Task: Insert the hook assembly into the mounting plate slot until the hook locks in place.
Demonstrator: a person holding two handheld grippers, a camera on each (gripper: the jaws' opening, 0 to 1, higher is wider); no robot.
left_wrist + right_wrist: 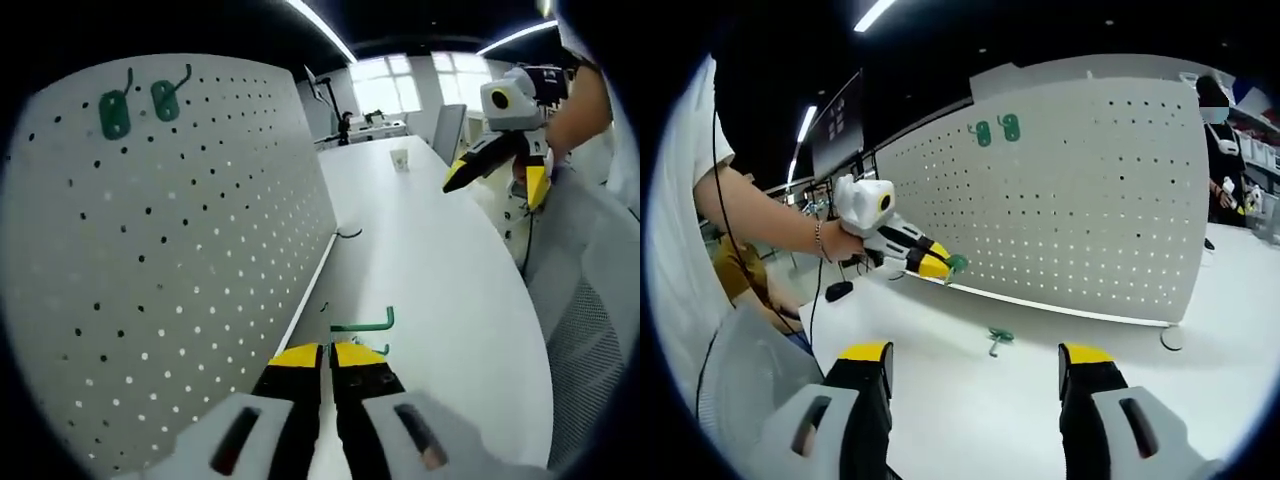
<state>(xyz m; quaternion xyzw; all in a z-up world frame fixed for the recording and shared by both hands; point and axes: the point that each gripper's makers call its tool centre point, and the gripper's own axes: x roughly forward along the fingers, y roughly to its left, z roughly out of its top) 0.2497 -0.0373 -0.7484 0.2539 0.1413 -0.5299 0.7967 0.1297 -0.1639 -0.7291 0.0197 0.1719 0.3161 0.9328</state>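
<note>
The left gripper (330, 352) has its jaws pressed close together, and a green hook (365, 324) sits right at their tips; in the right gripper view the same gripper (940, 265) shows green at its tip (957, 263), so it appears to be clamped on that hook (the contact itself is hard to make out). Just to that gripper's left stands the white pegboard (150, 250), with two green hooks (140, 105) already mounted high up, well above the jaws. A darker hook (348, 234) lies on the table (440, 300) ahead, at the board's foot. The right gripper (975, 355) is spread wide and holds nothing; another green hook (999, 338) lies on the table just ahead, between its jaws.

The likely risk: the hook could twist in a tip-only pinch as it meets the board, missing the holes or slipping free.
</note>
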